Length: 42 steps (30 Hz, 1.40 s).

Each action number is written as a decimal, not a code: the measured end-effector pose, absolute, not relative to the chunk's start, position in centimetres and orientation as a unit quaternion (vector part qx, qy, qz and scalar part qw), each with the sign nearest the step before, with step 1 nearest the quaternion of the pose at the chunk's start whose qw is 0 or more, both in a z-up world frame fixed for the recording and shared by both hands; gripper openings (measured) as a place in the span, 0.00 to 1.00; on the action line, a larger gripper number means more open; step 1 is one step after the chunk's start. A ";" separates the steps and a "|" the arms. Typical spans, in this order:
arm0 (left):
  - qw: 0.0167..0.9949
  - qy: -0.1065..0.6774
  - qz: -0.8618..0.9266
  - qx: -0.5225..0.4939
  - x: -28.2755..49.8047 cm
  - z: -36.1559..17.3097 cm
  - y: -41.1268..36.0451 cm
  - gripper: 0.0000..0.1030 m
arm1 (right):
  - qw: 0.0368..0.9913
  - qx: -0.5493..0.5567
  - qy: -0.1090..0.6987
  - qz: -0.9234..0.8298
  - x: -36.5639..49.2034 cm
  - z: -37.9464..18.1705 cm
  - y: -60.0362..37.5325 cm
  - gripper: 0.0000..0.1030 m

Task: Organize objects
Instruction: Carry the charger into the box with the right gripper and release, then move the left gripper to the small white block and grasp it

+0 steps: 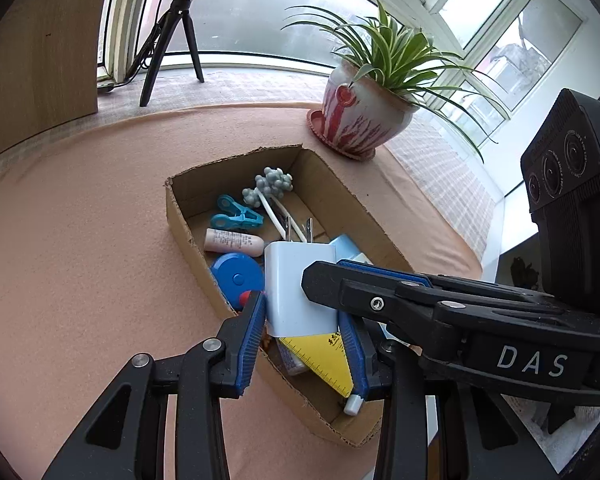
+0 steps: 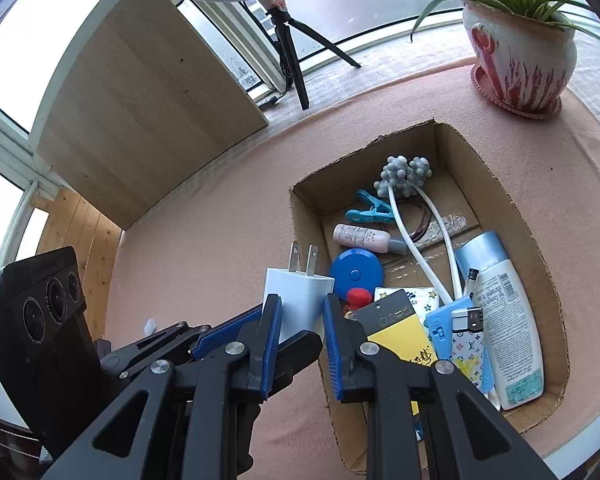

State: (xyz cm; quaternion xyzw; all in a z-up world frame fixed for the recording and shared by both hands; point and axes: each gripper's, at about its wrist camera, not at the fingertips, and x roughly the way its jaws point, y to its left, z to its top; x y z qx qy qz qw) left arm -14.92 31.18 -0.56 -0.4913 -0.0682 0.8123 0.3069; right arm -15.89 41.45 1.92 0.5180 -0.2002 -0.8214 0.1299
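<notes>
While both sets of jaws pinch it, the white charger (image 1: 296, 288) hangs over the cardboard box (image 1: 188, 236).

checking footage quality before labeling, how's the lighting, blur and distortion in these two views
Left wrist view: soft daylight from the window, no hard shadows; strong fisheye bend on the cardboard box; white charger sharp, dark vignette at the corners. Right wrist view: window panes at left blown out white, straight wooden panel looks curved, box contents crisp, no motion blur visible.
</notes>
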 end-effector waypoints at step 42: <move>-0.023 -0.152 0.829 -0.538 -14.0 -6.6 2.3 0.57 | 0.113 0.501 -0.096 -0.853 -13.5 1.6 35.9 0.50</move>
